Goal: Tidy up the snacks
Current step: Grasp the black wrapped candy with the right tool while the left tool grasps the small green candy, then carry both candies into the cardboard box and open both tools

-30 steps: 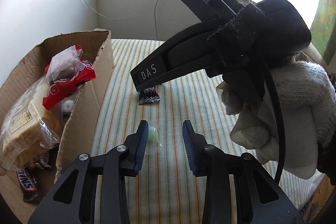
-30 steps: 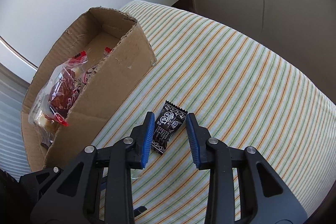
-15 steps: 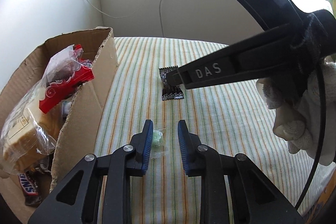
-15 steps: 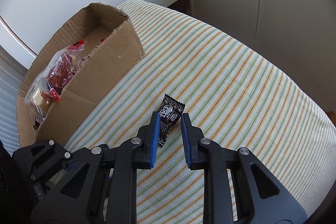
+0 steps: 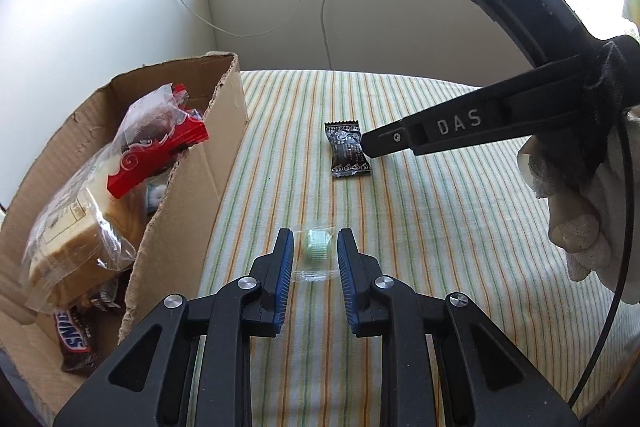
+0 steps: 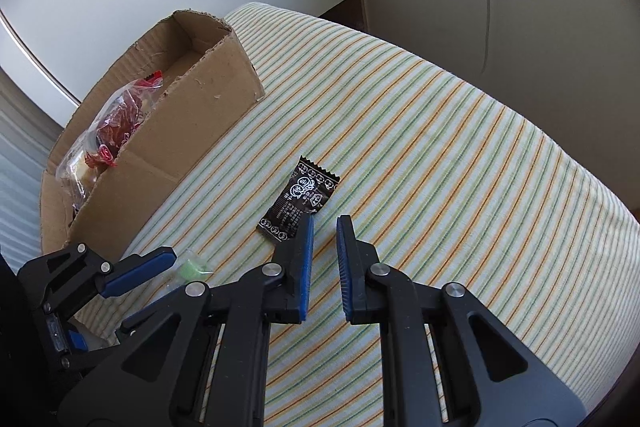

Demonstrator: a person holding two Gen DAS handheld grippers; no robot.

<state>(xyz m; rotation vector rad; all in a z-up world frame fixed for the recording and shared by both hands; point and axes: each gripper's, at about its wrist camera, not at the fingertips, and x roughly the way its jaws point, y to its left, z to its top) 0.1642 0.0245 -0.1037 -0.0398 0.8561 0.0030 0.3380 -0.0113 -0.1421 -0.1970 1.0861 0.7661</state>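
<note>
A small green candy in a clear wrapper (image 5: 316, 247) lies on the striped cloth between the fingers of my left gripper (image 5: 315, 247), which stand slightly apart around it. It also shows in the right wrist view (image 6: 192, 267). A black snack packet (image 5: 346, 155) lies further out on the cloth. In the right wrist view the packet (image 6: 298, 205) lies just ahead and left of my right gripper (image 6: 325, 227), whose narrow gap is empty. A cardboard box (image 5: 192, 187) on the left holds several snacks.
The box holds bagged bread (image 5: 76, 239), a red packet (image 5: 160, 151) and a Snickers bar (image 5: 74, 337). The table (image 6: 460, 147) has a rounded edge near the walls. Cables hang on the back wall (image 5: 326, 11). A gloved hand (image 5: 580, 219) holds the right gripper.
My left gripper has narrowed and now has the green candy between its fingers. My right gripper has narrowed, pulled back and shifted right, so the black packet lies ahead of its left finger.
</note>
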